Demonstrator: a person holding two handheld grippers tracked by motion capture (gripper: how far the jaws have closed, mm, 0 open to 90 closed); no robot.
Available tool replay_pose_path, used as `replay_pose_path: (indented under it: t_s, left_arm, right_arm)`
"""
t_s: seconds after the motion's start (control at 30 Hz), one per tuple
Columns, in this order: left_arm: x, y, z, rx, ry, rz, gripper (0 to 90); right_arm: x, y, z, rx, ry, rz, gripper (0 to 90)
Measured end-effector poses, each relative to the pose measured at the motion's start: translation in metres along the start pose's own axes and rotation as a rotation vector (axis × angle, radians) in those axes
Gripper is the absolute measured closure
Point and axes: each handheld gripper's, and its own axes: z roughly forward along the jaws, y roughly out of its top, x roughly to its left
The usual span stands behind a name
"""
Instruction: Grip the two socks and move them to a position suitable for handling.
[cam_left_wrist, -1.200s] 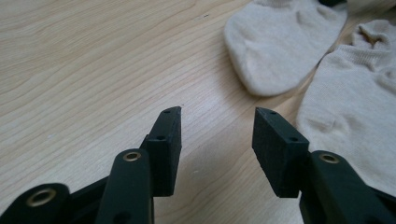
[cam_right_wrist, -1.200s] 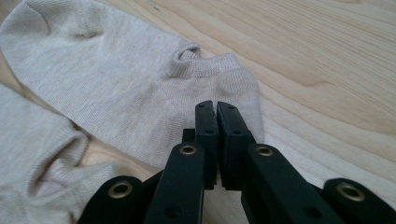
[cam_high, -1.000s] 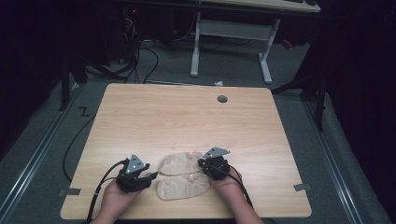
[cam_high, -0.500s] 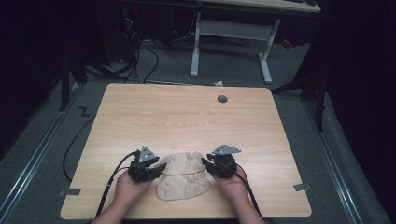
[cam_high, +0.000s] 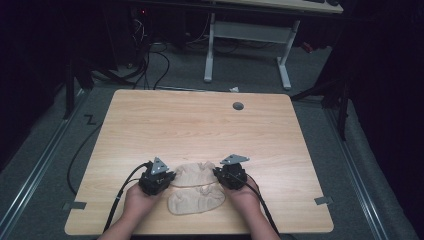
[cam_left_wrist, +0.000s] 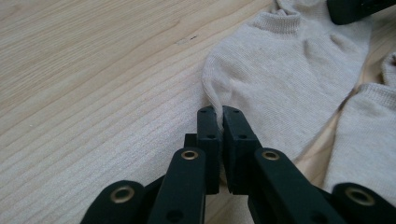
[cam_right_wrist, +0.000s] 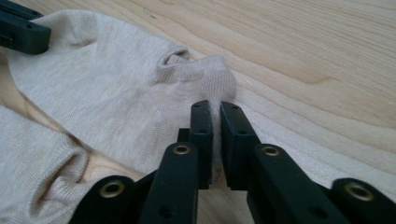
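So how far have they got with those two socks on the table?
Early on. Done: the left gripper and the right gripper have just closed their jaws, each pinching an opposite end of the far sock. In hand: that sock, gripped but flat on the table. Left: the near sock lies loose beside it, so whatever pairing or folding is meant hasn't begun.

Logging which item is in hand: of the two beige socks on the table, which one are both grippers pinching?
The far sock, farther from the person: the left gripper pinches its toe edge, the right gripper its cuff end. The near sock lies ungripped.
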Motion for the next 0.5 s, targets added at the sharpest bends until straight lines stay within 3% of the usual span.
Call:
replay_pose_path:
  t_s: [0.13, 0.3, 0.5]
  left_arm:
    - [0.0, 0.002, -0.006, -0.042, 0.001, -0.007, 86.5]
    - [-0.001, 0.006, -0.022, -0.114, 0.001, -0.004, 86.7]
    - [0.0, 0.006, -0.034, -0.154, 0.006, 0.001, 86.8]
  right_arm:
    - [0.004, 0.001, -0.002, 0.0, -0.012, -0.028, 85.6]
    - [0.009, 0.006, -0.015, -0.059, -0.006, -0.037, 85.5]
    - [0.015, 0.01, -0.024, -0.107, -0.028, -0.076, 85.7]
